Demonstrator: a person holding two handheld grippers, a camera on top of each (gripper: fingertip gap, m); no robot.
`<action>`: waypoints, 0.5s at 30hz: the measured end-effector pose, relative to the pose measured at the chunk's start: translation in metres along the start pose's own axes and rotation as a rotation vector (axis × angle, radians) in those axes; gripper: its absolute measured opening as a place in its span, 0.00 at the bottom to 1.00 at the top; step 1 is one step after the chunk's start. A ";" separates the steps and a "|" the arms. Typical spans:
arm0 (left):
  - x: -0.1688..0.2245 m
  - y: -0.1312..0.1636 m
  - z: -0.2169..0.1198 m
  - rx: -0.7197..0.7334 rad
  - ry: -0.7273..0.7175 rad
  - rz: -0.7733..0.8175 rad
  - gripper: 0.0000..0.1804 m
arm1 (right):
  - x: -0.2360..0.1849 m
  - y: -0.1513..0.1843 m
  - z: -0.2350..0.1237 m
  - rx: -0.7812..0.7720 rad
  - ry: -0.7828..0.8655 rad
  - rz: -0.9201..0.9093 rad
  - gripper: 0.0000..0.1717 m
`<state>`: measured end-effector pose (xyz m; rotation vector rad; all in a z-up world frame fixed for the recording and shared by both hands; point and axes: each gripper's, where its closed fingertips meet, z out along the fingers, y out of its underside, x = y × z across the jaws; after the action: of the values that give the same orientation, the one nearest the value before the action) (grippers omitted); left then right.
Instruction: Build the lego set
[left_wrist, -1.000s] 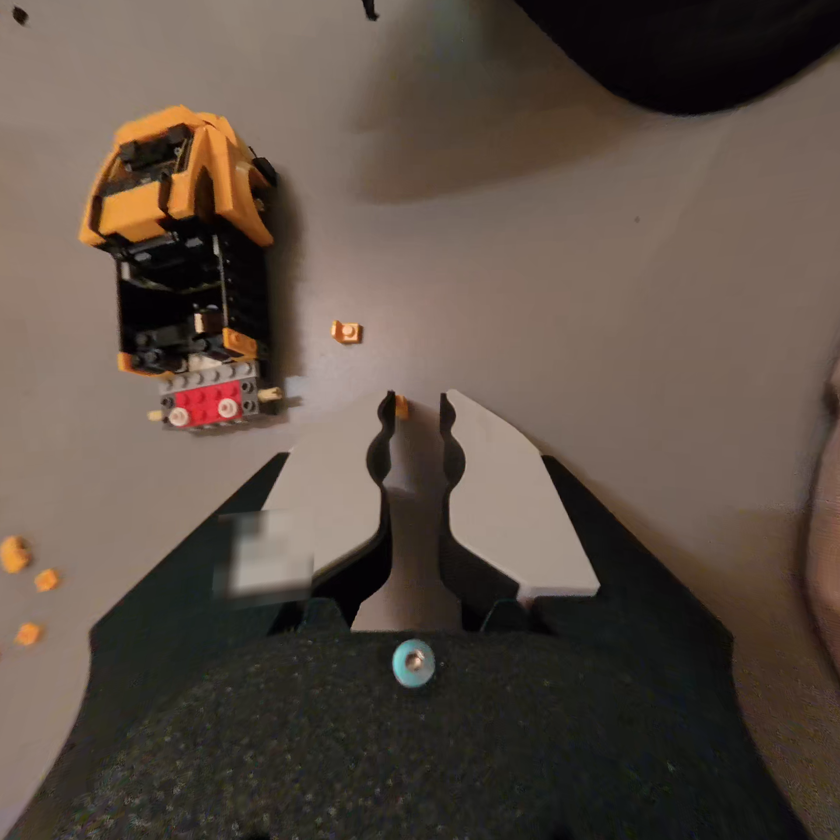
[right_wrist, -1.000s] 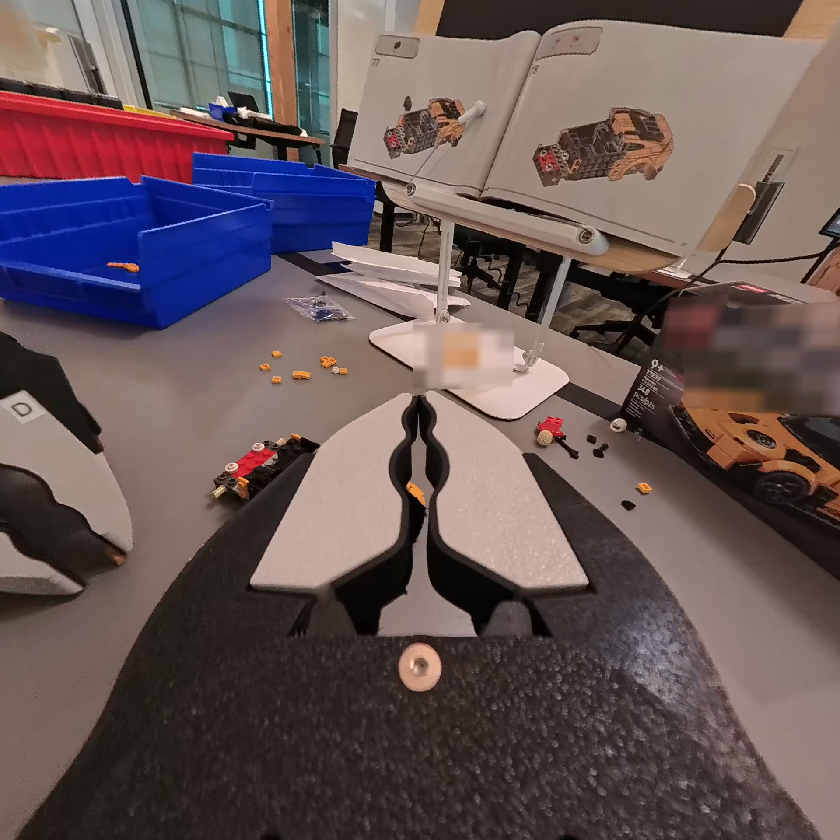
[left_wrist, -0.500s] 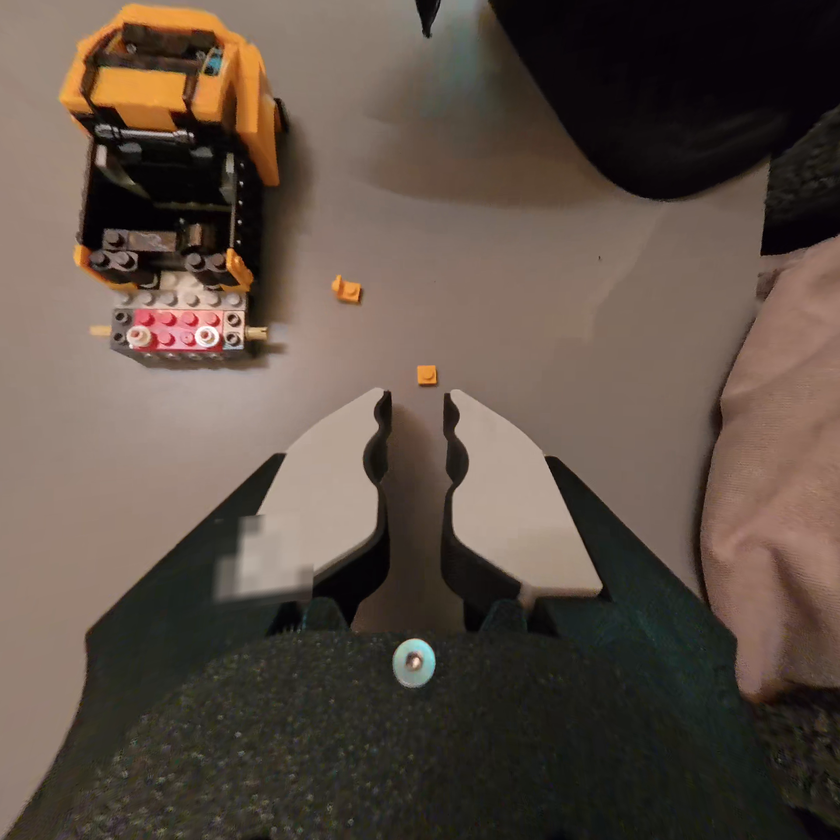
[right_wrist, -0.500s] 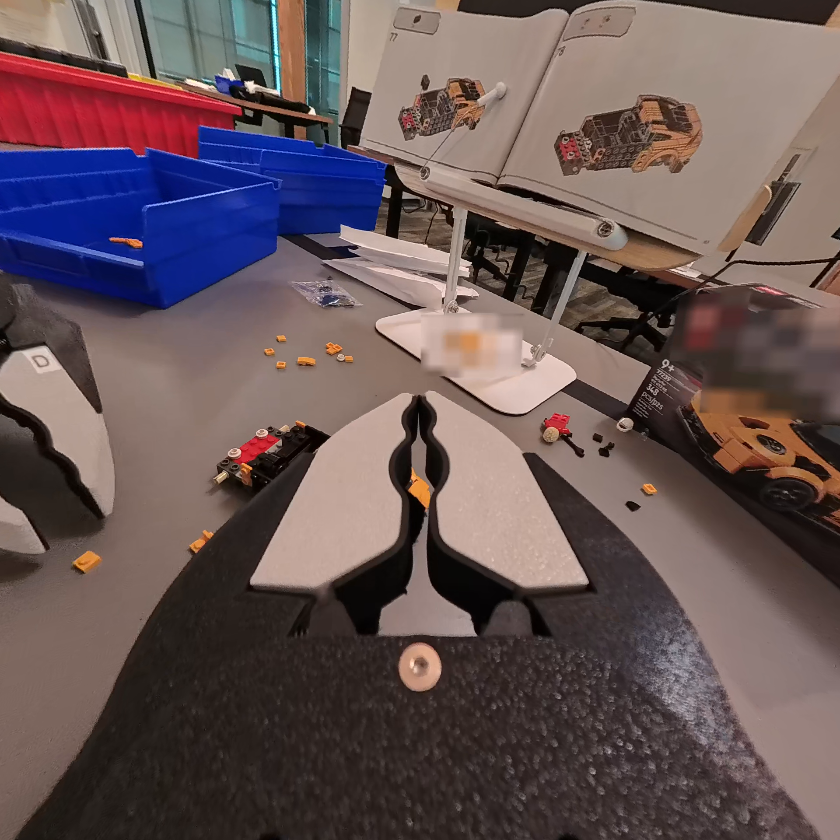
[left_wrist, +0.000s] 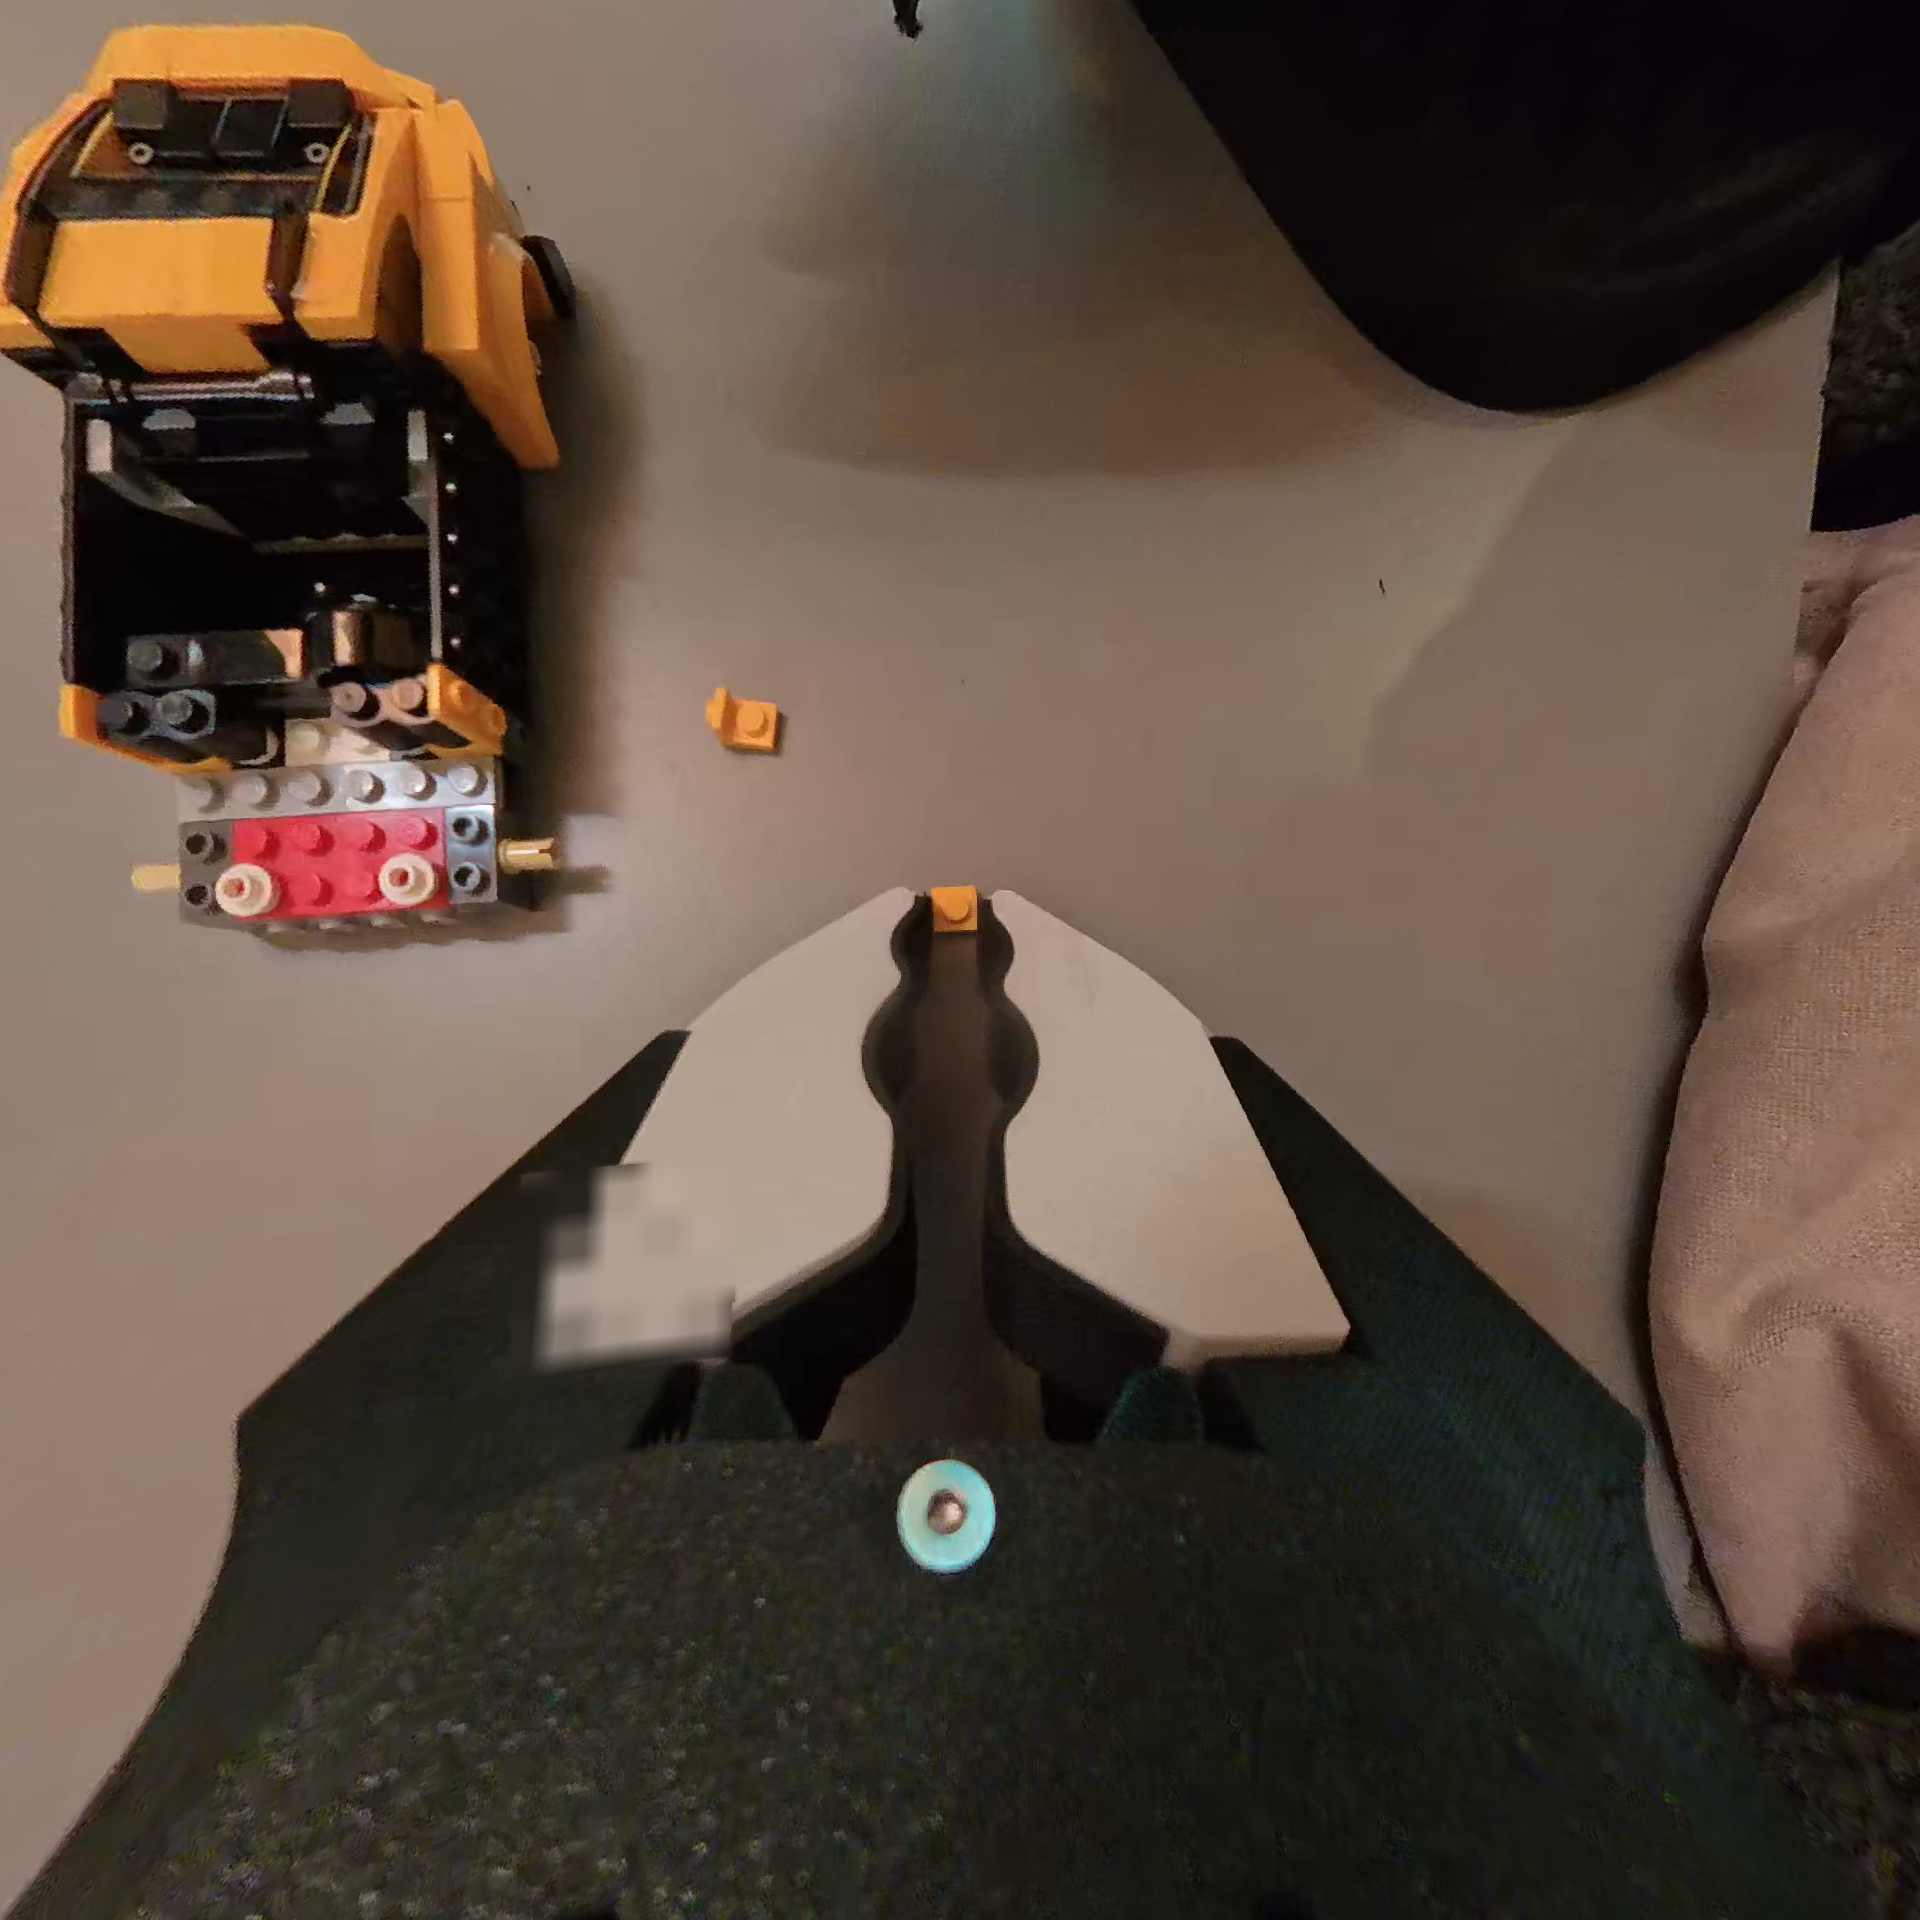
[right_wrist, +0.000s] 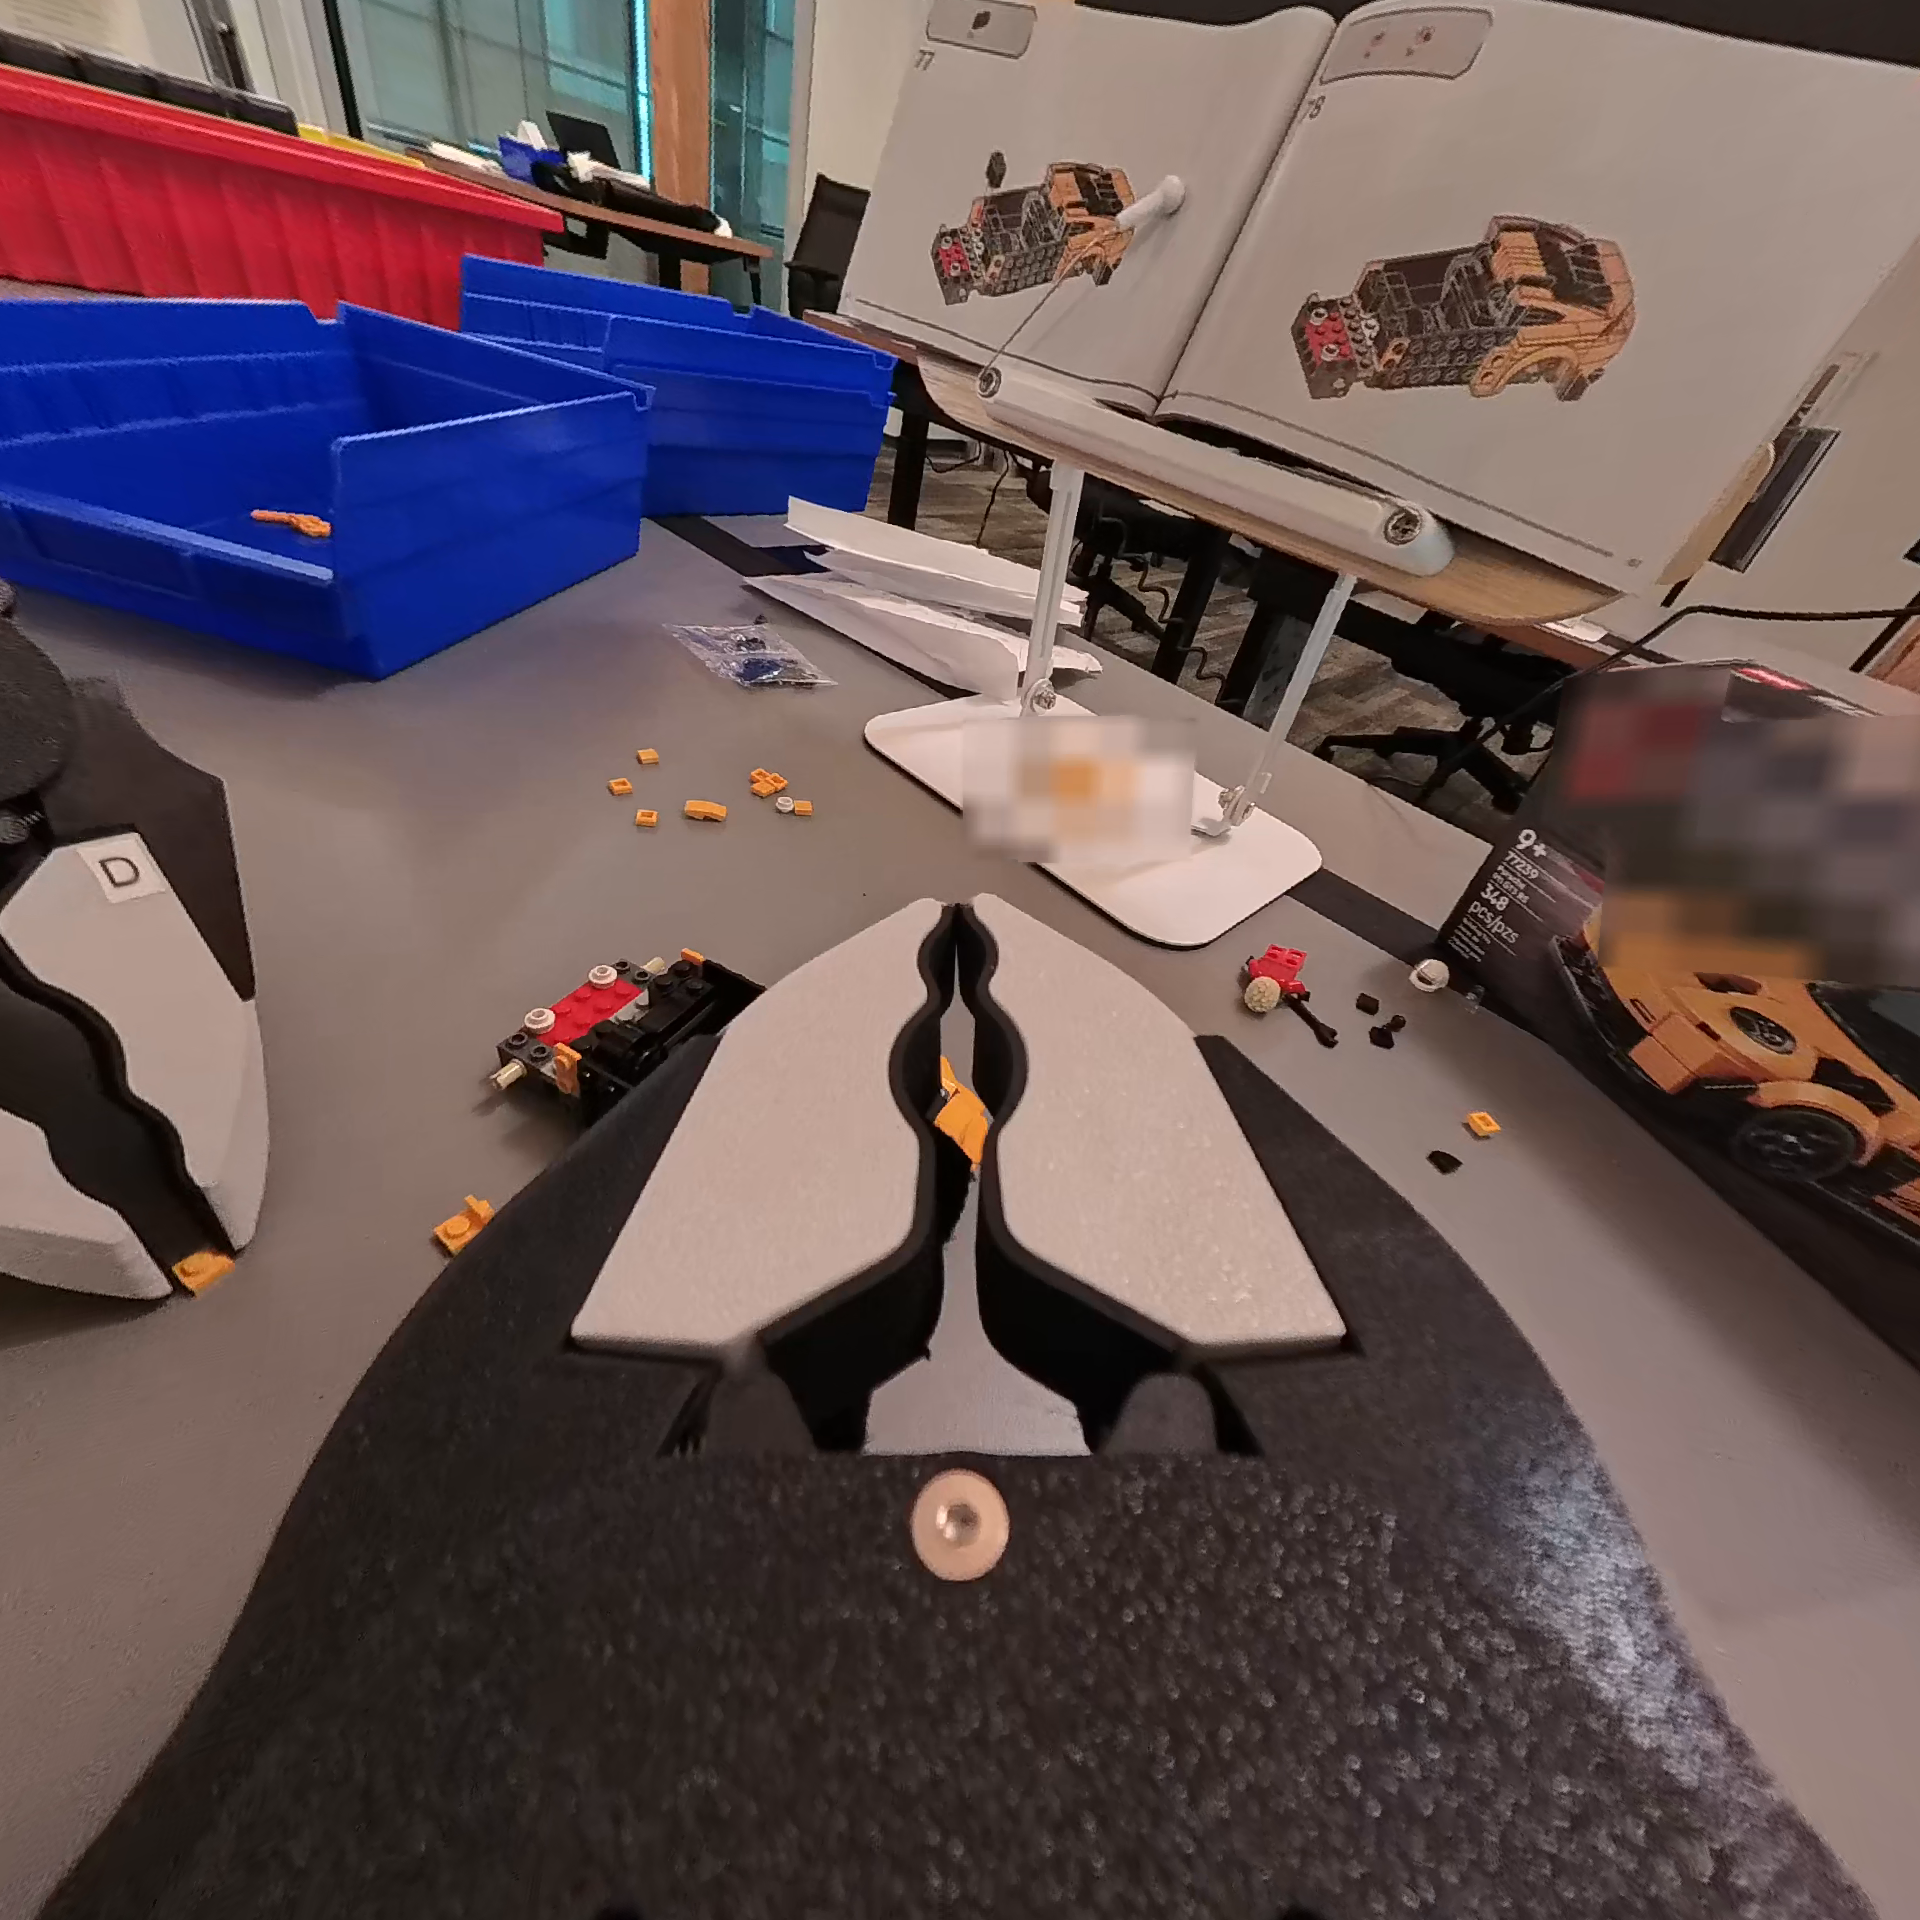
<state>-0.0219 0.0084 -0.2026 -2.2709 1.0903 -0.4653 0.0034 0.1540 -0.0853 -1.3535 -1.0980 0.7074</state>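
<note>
In the left wrist view my left gripper (left_wrist: 953, 906) points down at the grey table (left_wrist: 1195, 675) and is shut on a small orange one-stud plate (left_wrist: 953, 910), pinched between its fingertips. The right wrist view shows the same plate (right_wrist: 201, 1270) at that gripper's tips, at table level. A partly built orange and black brick car (left_wrist: 260, 468) with a red and grey end lies to the left. A small orange bracket piece (left_wrist: 744, 719) lies between the car and the gripper. My right gripper (right_wrist: 956, 916) is shut, tips together, hovering over the car (right_wrist: 623, 1023).
Blue bins (right_wrist: 343, 499) and a red bin (right_wrist: 208, 197) stand at the back left. An open instruction book (right_wrist: 1403, 260) sits on a white stand (right_wrist: 1164, 883). A printed box (right_wrist: 1714, 987), several loose orange pieces (right_wrist: 707, 800) and a red piece (right_wrist: 1280, 971) lie around. Cloth (left_wrist: 1818, 1039) fills the left view's right edge. The grippers' ends are close to 20 cm from one another. The small orange bracket piece (left_wrist: 744, 719) lies around 4 cm away from my left fingertips.
My left gripper moved forward onto the small orange plate that lay just ahead of its tips, and the fingers closed on it. The right gripper stayed shut and barely moved.
</note>
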 end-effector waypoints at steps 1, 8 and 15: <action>0.000 0.000 0.000 -0.003 0.001 0.008 0.04 | 0.000 0.000 0.000 0.000 0.000 0.001 0.00; 0.001 -0.013 0.008 0.018 0.017 0.062 0.04 | -0.001 0.001 0.000 -0.005 -0.005 0.001 0.00; -0.006 -0.037 0.022 0.047 0.025 0.087 0.04 | -0.001 0.004 0.001 -0.020 -0.007 0.005 0.00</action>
<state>0.0079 0.0387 -0.1969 -2.1724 1.1735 -0.4802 0.0024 0.1541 -0.0892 -1.3719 -1.1105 0.7070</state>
